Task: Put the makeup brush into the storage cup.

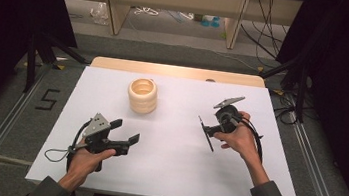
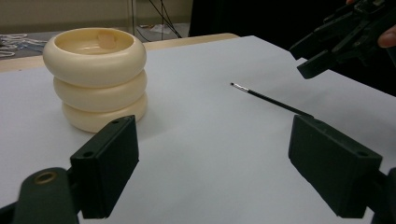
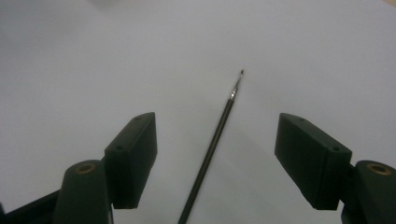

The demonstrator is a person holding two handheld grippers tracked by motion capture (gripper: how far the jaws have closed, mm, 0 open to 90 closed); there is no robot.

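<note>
On the white counter, right of centre: thin black pen-like rod, lying flat, metal tip pointing away from the person and slightly left. Straddled by the right gripper, tilted down over it, jaws spread wide on either side with clear gaps, nothing clamped; rod running up between the jaws in the right gripper view, touched by neither pad. Judged as lined up for a pick: jaws set across the rod's length so that closing would pinch it at mid-shaft. Further left and toward the back, well apart from the rod: cream holder shaped like three stacked rings, upright, open at the top, probably the rod's destination. Nearer the front left: left gripper, held low and level above the counter, jaws released and empty, aimed across toward the holder and the rod, seemingly waiting. Plenty of bare white surface between rod and holder for a carry; nothing in the way. Counter edges far from both things; dark curtains and metal rails flanking the sides, floor with loose cables beyond the far edge.
</note>
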